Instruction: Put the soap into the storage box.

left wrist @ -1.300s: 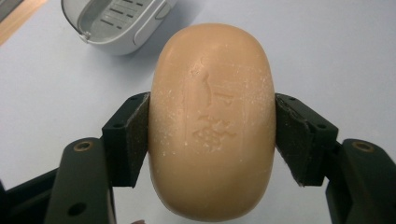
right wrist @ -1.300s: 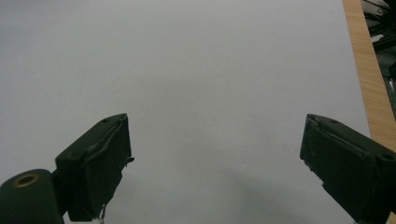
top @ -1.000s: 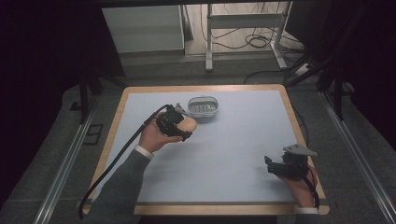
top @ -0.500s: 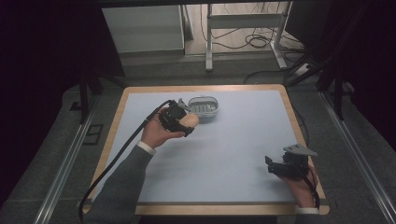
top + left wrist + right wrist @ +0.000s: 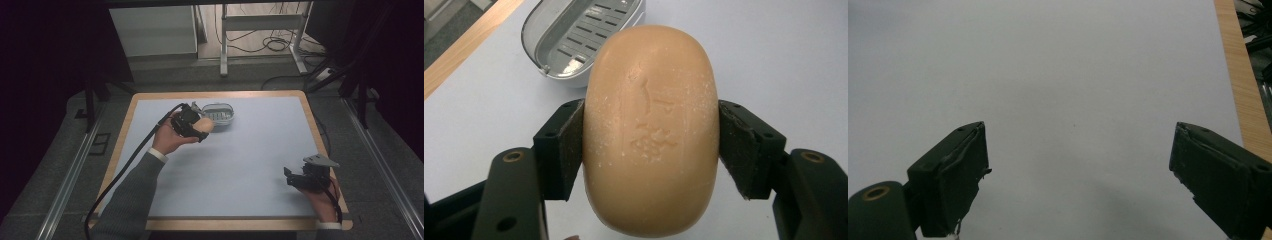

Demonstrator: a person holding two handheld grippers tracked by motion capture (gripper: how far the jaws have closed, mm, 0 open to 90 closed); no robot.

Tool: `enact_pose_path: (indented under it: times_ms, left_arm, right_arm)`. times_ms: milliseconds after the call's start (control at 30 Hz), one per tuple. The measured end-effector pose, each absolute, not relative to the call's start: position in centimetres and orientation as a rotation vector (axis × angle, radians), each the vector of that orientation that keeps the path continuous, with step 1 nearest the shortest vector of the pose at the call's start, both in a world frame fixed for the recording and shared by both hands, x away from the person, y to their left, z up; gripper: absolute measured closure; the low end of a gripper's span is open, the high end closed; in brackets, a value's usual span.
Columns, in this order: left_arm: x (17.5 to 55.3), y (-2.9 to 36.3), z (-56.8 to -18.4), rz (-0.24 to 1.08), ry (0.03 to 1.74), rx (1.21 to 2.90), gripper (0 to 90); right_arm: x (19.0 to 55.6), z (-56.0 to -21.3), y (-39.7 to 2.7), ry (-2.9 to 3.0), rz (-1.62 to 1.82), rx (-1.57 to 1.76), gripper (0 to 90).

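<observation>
Pale table (image 5: 250,165), soap (image 5: 651,130) lengthwise between tool (image 5: 651,145) jaws

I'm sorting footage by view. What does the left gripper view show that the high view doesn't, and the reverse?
Left gripper view alone: the stamped mark on the soap, and the pads pressing its two sides. High view alone: the right tongs open near the table's right edge, both forearms, the floor and stand beyond. Both: the left tongs holding the soap just short of the slotted dish.
</observation>
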State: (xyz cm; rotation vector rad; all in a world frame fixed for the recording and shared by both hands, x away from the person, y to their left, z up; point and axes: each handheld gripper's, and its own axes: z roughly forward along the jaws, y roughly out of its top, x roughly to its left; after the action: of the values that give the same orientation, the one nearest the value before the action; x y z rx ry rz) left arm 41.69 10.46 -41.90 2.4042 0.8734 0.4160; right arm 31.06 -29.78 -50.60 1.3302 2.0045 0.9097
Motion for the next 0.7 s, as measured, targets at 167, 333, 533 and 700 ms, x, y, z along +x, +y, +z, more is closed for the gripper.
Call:
enact_pose_path:
  times_ms: [167, 333, 533, 700]
  left_arm:
    - [42.3, 10.6, -42.0, 0.412, 0.887, 2.398, 32.6]
    - [43.0, 10.5, -42.1, 0.408, 0.883, 2.399, 32.6]
    - [43.9, 10.1, -42.0, 0.403, 0.877, 2.402, 32.6]
    - [44.4, 9.9, -42.2, 0.402, 0.878, 2.411, 32.6]
  right_arm:
    - [31.1, -50.6, -29.7, 2.008, 0.903, 1.330, 8.8]
    - [31.1, -50.6, -29.6, 2.011, 0.899, 1.328, 8.8]
    - [31.1, -50.6, -29.7, 2.009, 0.897, 1.330, 8.8]
    - [31.1, -50.6, -29.8, 2.003, 0.900, 1.332, 8.8]
